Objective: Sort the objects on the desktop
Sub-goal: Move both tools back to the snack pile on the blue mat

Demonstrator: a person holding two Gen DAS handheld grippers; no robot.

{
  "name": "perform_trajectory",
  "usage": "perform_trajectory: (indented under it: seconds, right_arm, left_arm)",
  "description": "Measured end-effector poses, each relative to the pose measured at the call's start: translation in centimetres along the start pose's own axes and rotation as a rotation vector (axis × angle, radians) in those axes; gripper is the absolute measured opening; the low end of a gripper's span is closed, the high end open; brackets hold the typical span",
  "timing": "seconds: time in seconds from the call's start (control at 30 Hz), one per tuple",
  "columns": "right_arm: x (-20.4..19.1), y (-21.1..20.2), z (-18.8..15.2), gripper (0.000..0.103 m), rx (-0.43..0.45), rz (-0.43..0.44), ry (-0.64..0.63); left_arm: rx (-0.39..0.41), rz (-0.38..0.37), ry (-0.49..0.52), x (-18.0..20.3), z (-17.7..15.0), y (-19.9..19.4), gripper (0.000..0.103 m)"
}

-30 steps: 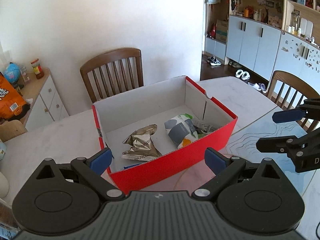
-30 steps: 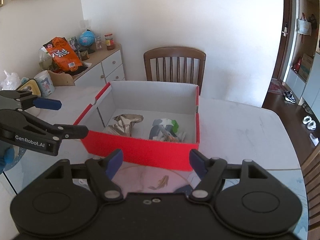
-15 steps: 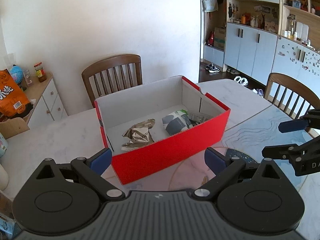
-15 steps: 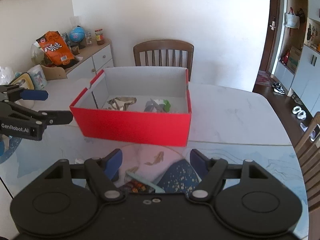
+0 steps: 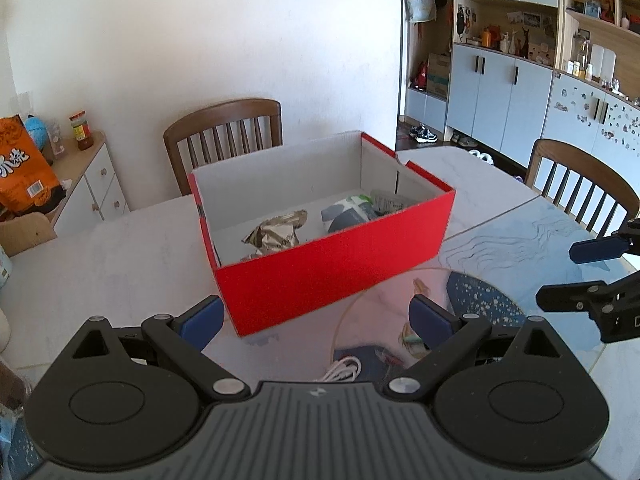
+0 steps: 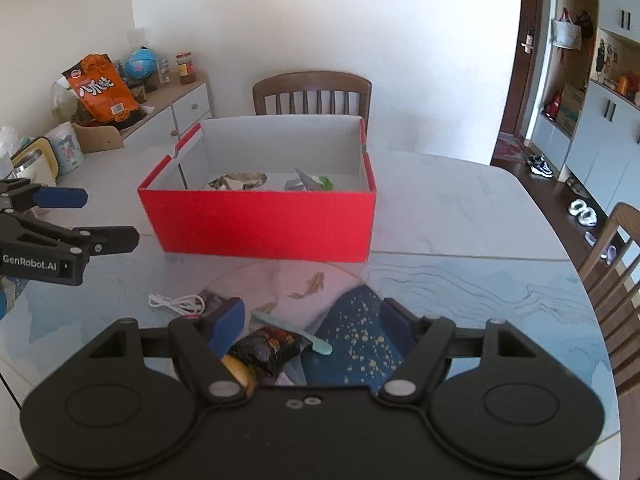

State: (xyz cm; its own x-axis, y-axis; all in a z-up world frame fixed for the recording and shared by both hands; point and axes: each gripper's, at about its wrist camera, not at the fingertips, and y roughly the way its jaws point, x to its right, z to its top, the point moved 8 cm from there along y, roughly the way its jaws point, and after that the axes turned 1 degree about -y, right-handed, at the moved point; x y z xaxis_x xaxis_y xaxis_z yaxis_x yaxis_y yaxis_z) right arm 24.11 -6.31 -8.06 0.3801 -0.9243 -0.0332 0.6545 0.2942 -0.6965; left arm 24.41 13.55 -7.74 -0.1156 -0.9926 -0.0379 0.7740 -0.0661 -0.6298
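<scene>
Only from the right wrist: dark snack packet (image 6: 269, 350) below parted jaws; left jaws likewise apart; red box (image 5: 340, 264) open-topped.

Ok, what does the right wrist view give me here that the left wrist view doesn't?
Only the right wrist view shows the dark snack packet and the pale green stick lying on the table just ahead of the right gripper, plus the whole white cable. Only the left wrist view shows the tall cabinets and the side chair clearly. Both show the red box with a crumpled gold wrapper and a grey-green packet inside, and both grippers open, the left gripper included.
</scene>
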Motion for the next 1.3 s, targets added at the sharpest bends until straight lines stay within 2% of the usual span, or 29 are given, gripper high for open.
perform_trajectory:
  seconds: [0.3, 0.6, 1.03, 1.3]
  right_arm:
    - [0.2, 0.7, -2.2, 0.075, -0.028, -0.031, 0.034]
    - [0.1, 1.8, -4.1, 0.075, -0.064, -0.040, 0.068]
    - [-0.6, 4.3, -6.3, 0.075, -0.120, -0.049, 0.109]
    - [-1.2, 5.3, -7.3, 0.074, -0.156, -0.042, 0.106]
  left_arm:
    - [-0.032, 0.003, -0.023, -0.5, -2.5, 0.9, 0.099]
    - [-0.035, 0.041, 0.013, -0.6, -4.2, 1.8, 0.099]
    - [-0.086, 0.028, 0.028, -1.6, -7.3, 5.0, 0.099]
    - [-0.101, 0.011, 0.058, -1.6, -7.6, 7.0, 0.098]
